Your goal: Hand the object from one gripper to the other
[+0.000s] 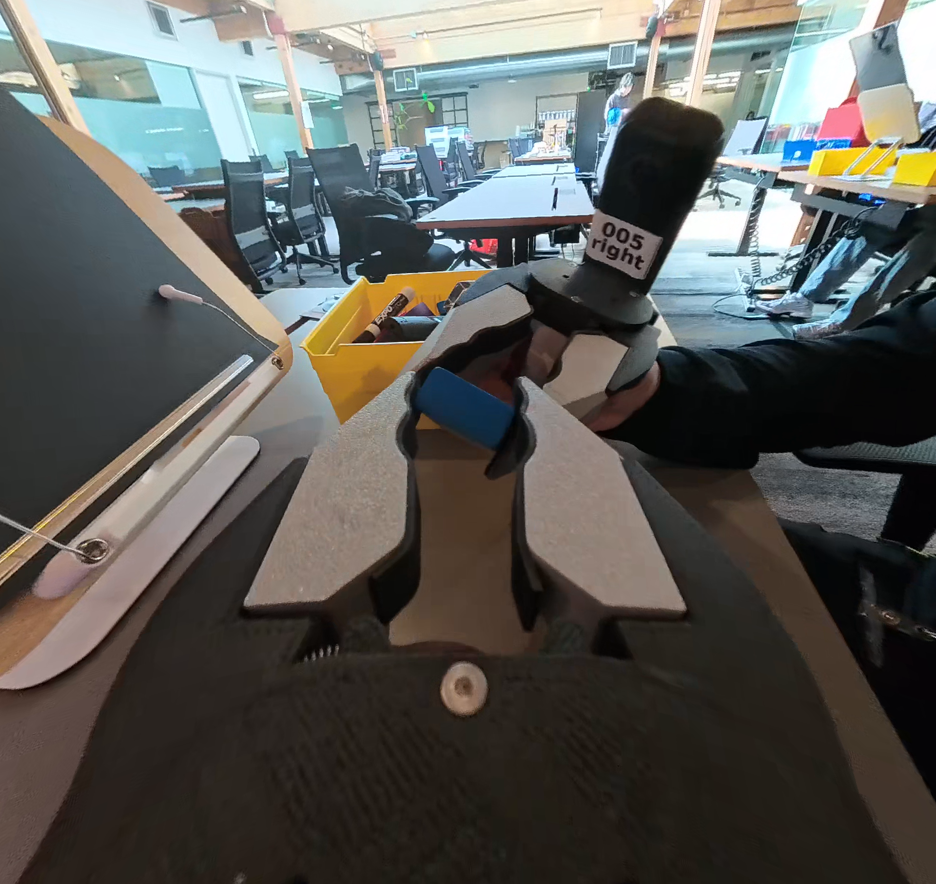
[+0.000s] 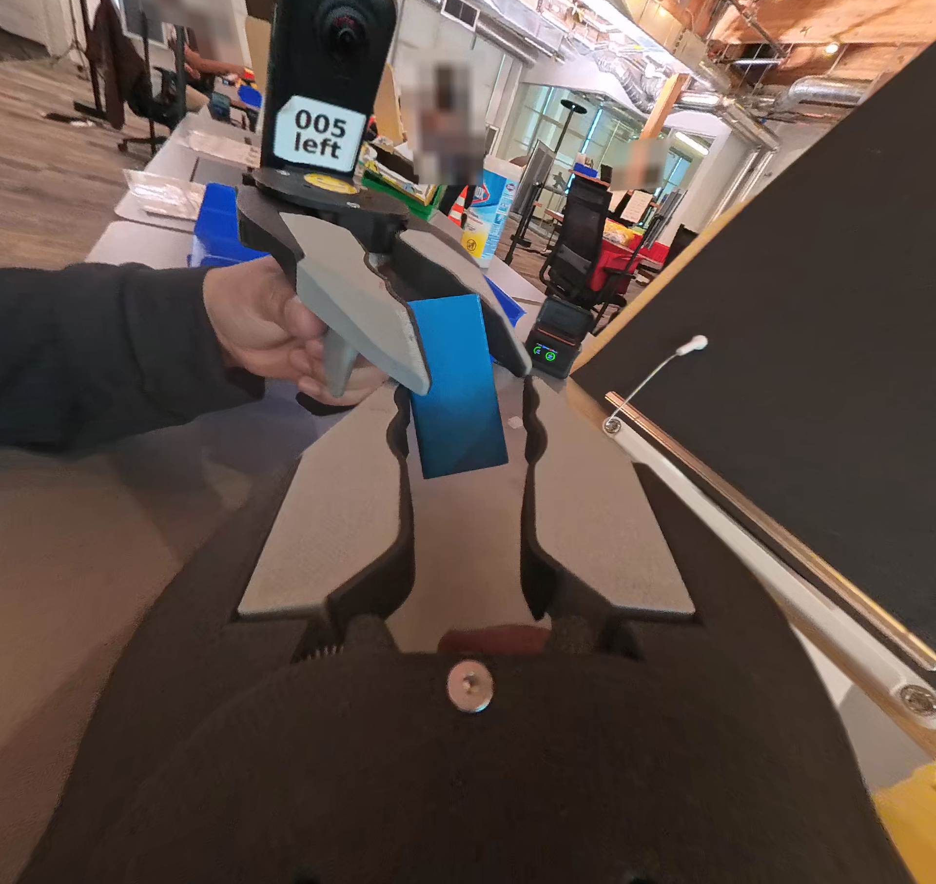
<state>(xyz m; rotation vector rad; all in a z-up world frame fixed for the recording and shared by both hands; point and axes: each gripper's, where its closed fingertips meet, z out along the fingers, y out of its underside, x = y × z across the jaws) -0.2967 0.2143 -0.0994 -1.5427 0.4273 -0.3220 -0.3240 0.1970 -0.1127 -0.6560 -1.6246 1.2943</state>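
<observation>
Left gripper [image 1: 466,404] is pinching one end of the blue block [image 1: 463,413] between its fingertips, above the table; right gripper [image 2: 468,406] is spreading wide around the block's [image 2: 456,388] other end, apparently not touching it.

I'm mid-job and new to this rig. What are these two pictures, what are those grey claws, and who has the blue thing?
There is no robot arm. A person holds a hand tool with two grey fingers in each hand. Each picture comes from a camera on one tool, looking along its fingers.

In the left wrist view, the left gripper is shut on the blue block. The right gripper faces it.

In the right wrist view, the right gripper has its fingers on either side of the block's free end, not yet closed on it.

On the table stand a yellow bin with markers and a black board.
</observation>
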